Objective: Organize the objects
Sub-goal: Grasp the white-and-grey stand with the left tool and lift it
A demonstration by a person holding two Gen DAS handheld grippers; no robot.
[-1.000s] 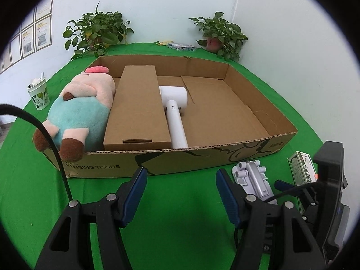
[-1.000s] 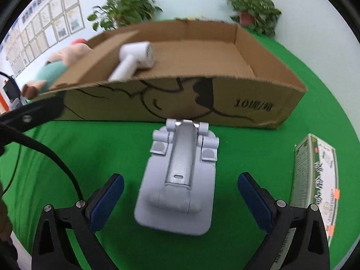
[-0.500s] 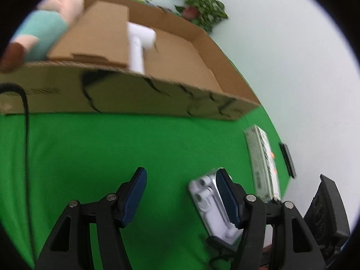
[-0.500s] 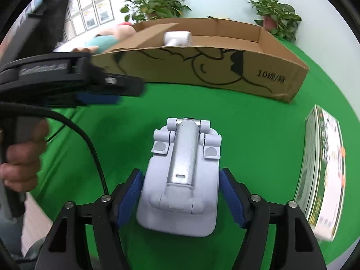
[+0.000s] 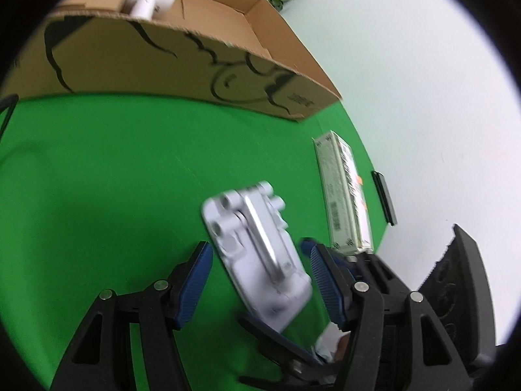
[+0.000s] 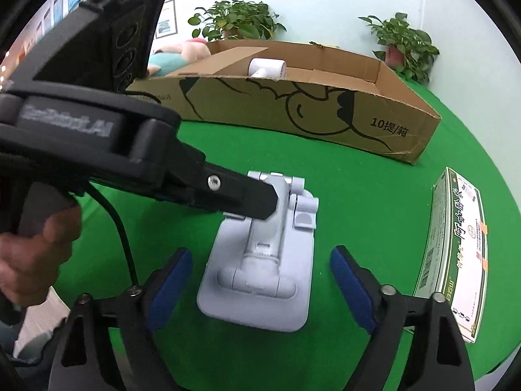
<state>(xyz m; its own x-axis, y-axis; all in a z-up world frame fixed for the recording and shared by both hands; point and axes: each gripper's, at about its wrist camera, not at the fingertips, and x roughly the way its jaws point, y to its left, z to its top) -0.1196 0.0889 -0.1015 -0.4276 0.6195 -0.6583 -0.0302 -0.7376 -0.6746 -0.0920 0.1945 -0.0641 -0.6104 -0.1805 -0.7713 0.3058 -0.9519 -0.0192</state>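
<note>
In cardboard box (image 6: 325,114): white hair dryer (image 6: 267,68), plush toy (image 6: 176,55).

Two potted plants (image 6: 236,19) (image 6: 405,44) are standing at the far edge of the green tabletop (image 6: 358,195), against a pale wall (image 5: 407,81). Framed sheets (image 6: 166,16) are hanging on the left wall. A small dark flat object (image 5: 384,197) is lying at the table's edge.

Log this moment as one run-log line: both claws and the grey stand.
right claw: closing, astride grey stand, no contact | left claw: closing, open, at stand | stand: on green cloth, outside cardboard box
</note>
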